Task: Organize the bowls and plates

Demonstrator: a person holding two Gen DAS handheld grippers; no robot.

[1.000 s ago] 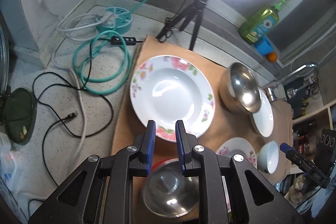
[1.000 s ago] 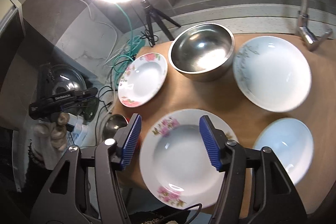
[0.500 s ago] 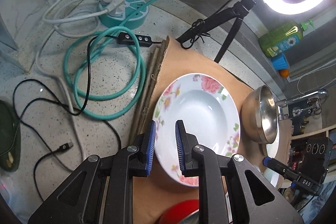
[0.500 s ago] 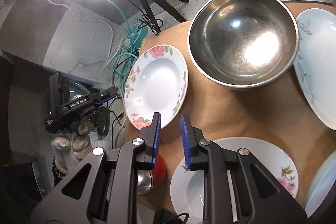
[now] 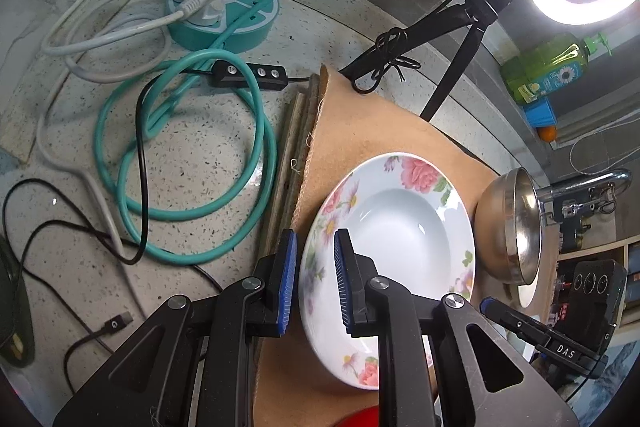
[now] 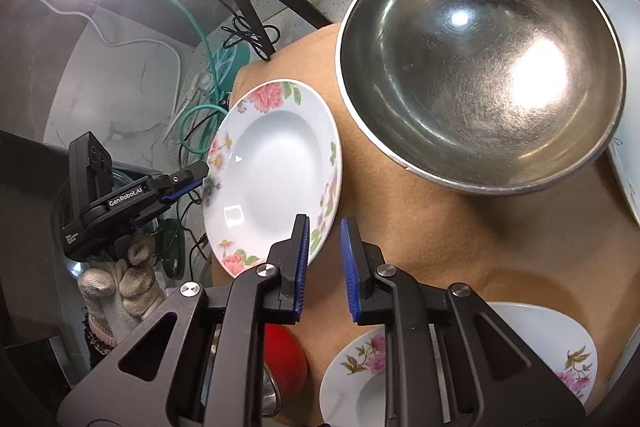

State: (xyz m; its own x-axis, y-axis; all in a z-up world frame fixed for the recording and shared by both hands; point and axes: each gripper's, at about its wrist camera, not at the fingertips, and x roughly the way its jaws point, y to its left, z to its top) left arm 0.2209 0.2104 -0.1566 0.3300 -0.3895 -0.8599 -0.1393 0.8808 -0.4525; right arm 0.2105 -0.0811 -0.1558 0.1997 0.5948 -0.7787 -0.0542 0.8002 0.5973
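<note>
Left wrist view: left gripper [image 5: 316, 277] sits with fingers narrowly apart, straddling the near-left rim of the white deep plate with pink flower border [image 5: 390, 251]; whether the pads touch the rim I cannot tell. Plate lies on the tan cloth mat [image 5: 372, 131]. Round stainless steel bowl [image 5: 510, 227] stands just beside the plate. Coiled teal cable [image 5: 180, 163] lies on the speckled counter.

Right wrist view: right gripper [image 6: 324, 267] has a narrow gap, nothing between the fingers, at the same plate's [image 6: 272, 171] near-right edge. Steel bowl [image 6: 480, 67] beyond. A second floral plate [image 6: 460, 367] lies under the gripper body.
</note>
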